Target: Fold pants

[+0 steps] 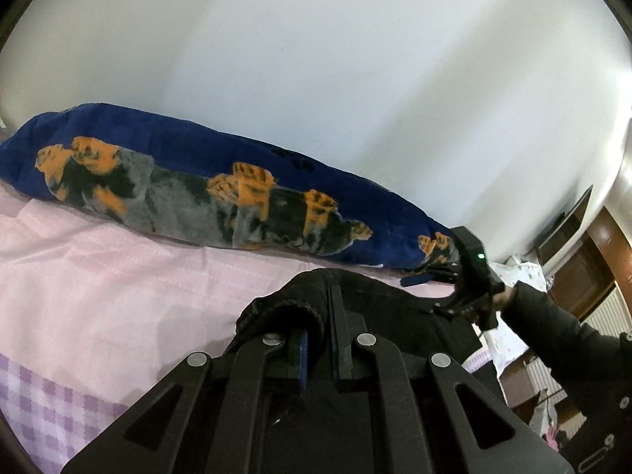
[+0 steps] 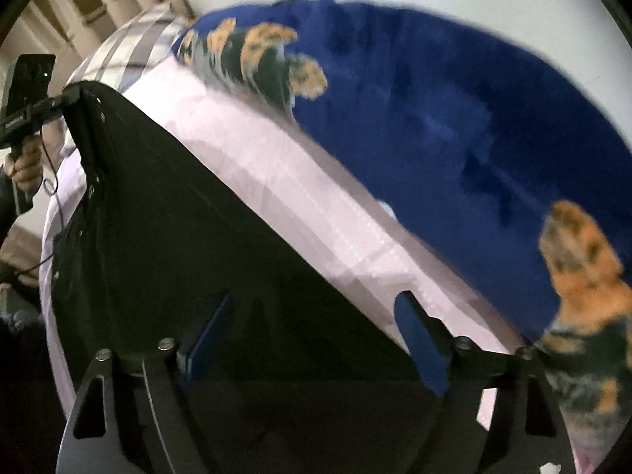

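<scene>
A pink bedsheet (image 1: pixel 118 276) covers the bed, with a lilac-and-white checked cloth (image 1: pixel 43 407) at its near left edge in the left wrist view. Along the far side, against the white wall (image 1: pixel 355 79), lies one rolled navy fleece blanket (image 1: pixel 189 150) printed with grey, black and orange dogs. No brand or writing on it can be read.

In the middle, the left gripper (image 1: pixel 318 351) is clamped tight on a bunched fold of the one pair of black pants (image 1: pixel 284 304), lifting that edge off the sheet; the rest of the pants spreads flat across the bed toward the right.

At the right, the right gripper (image 1: pixel 428 276) is seen with its handle in a dark-sleeved hand (image 1: pixel 503 296). In its own view, which is blurred, its two blue-padded fingers (image 2: pixel 418 339) stand apart above the pants' edge, pressing on nothing. A small white label on the left gripper's body there is too blurred to read.
</scene>
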